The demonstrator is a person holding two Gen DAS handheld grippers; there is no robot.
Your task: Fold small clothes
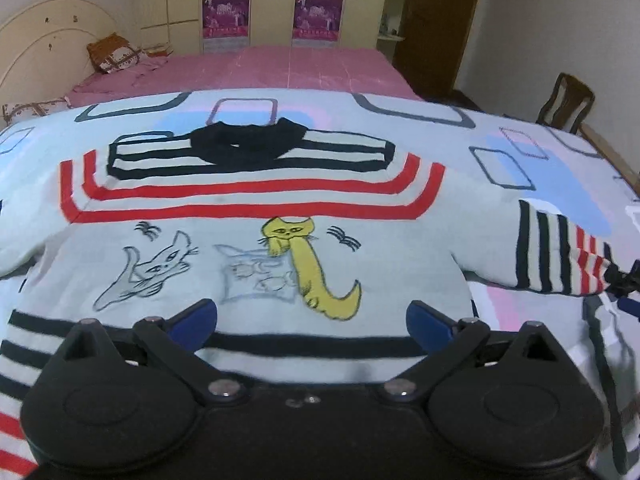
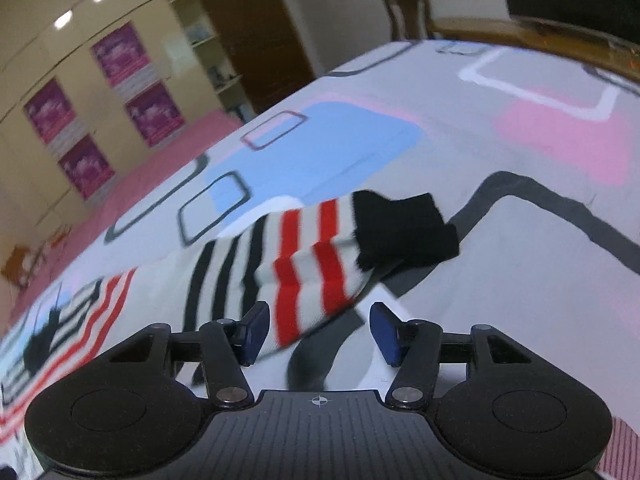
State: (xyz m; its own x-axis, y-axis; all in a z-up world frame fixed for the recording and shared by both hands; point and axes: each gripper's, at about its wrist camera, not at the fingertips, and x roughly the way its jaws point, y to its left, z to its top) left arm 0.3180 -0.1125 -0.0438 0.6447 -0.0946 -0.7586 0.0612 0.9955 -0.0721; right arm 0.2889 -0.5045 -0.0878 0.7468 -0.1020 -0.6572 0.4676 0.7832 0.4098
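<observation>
A small light-grey sweater (image 1: 248,256) with cat drawings, red and black stripes and a black collar (image 1: 248,144) lies flat, front up, on the bedsheet. My left gripper (image 1: 312,320) is open, low over the sweater's hem, its blue fingertips (image 1: 200,320) wide apart. The sweater's right sleeve (image 1: 560,256) stretches out to the right. In the right wrist view the sleeve end (image 2: 304,264), striped with a black cuff (image 2: 404,228), lies just ahead of my right gripper (image 2: 320,332), which is open with the sleeve's edge between its fingertips (image 2: 384,332).
The patterned bedsheet (image 1: 520,152) covers the near bed. A pink bed (image 1: 280,68) with pillows (image 1: 116,54) lies behind, then a wardrobe (image 1: 272,0). A wooden chair (image 1: 568,100) stands at the right. A wooden footboard edge (image 2: 540,36) shows in the right wrist view.
</observation>
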